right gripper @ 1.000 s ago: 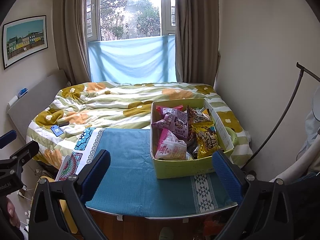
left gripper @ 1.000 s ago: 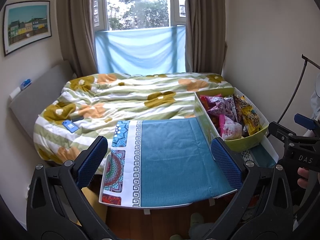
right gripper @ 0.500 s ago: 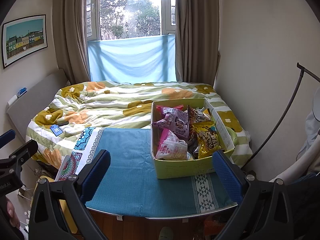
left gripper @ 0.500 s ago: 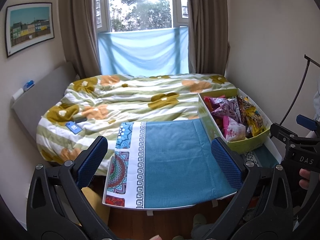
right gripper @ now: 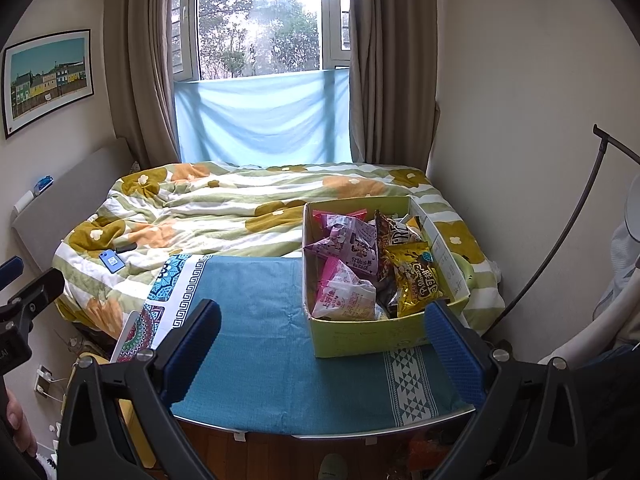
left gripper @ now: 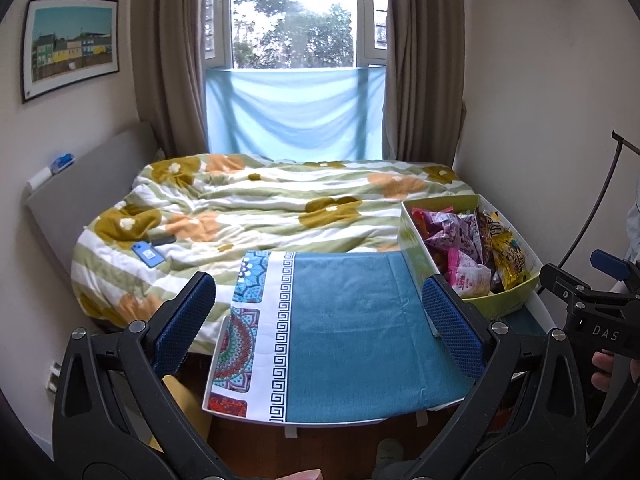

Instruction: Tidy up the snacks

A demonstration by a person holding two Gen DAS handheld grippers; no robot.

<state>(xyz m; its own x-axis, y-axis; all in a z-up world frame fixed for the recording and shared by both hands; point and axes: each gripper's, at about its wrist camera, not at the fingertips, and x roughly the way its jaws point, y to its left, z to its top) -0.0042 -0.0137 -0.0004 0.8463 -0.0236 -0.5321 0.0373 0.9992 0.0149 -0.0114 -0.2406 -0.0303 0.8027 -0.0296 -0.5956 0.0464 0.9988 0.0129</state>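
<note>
A yellow-green cardboard box [right gripper: 360, 338] full of snack bags stands at the right end of a small table under a teal cloth [right gripper: 256, 320]. In it lie a pink bag [right gripper: 346, 294], a purple bag [right gripper: 352, 246] and a gold bag [right gripper: 418, 278]. The box also shows at the right in the left wrist view [left gripper: 416, 240]. My right gripper [right gripper: 320, 354] is open and empty, in front of the table and short of the box. My left gripper [left gripper: 320, 326] is open and empty over the cloth [left gripper: 352, 320], left of the box.
A bed with a flowered quilt [right gripper: 224, 208] lies behind the table, with a blue phone [right gripper: 113, 262] on it. A wall is close on the right, with a black lamp stand [right gripper: 560, 236]. Wooden floor shows under the table's front edge.
The left wrist view has shifted slightly so the table and box sit a bit further right and lower. The right gripper has barely moved. Both stay open.
</note>
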